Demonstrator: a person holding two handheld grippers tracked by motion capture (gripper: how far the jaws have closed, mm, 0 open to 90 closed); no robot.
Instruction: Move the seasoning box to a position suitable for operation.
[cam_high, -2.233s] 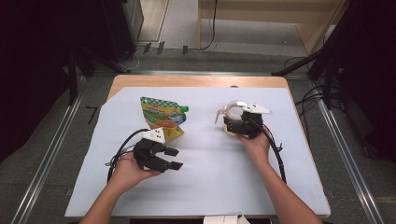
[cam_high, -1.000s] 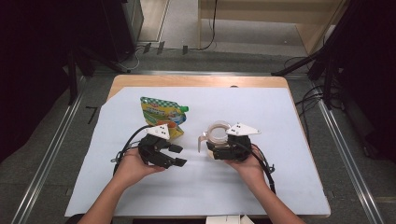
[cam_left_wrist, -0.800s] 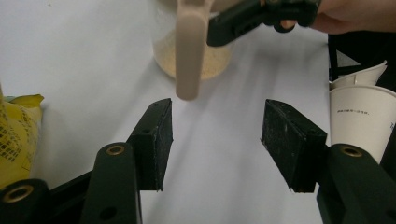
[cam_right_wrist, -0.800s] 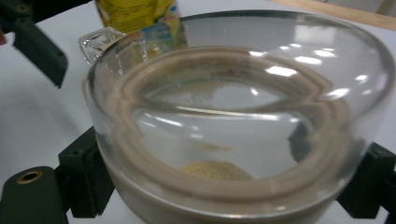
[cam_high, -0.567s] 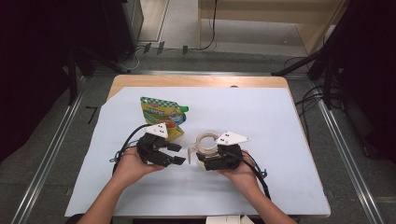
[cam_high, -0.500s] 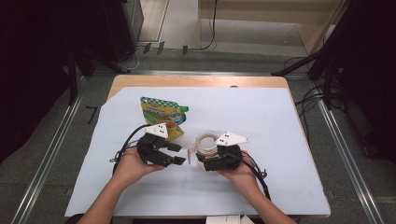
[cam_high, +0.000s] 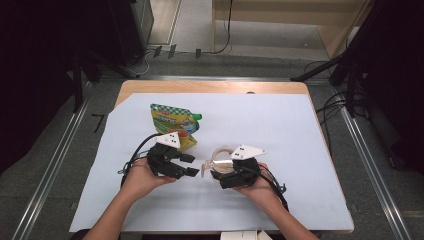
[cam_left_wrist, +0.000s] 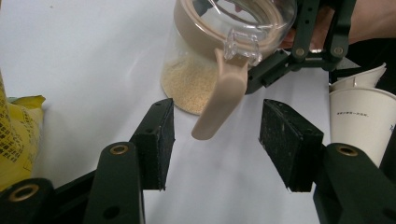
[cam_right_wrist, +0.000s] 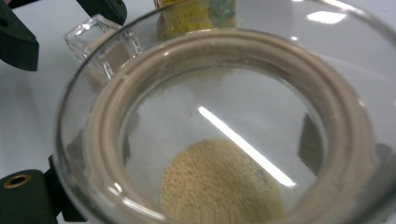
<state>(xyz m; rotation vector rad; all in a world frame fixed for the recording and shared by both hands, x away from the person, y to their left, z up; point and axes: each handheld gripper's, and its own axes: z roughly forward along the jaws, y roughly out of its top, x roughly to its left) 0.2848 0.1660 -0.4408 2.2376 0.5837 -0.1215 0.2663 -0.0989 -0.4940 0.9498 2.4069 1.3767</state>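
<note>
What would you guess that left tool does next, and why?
Probably it eases forward and closes on the beige latch of the jar lid. The right gripper holds the clear jar, tilted toward the left gripper; the latch hangs just ahead of its open fingers, between them but untouched.

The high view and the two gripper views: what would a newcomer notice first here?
The eye falls first on the clear jar with beige grains at its bottom, tilted in the right gripper near the table's middle. Its beige latch tab hangs between the open left gripper pads, apparently untouched. A colourful spouted pouch lies behind on the pale blue sheet.
</note>
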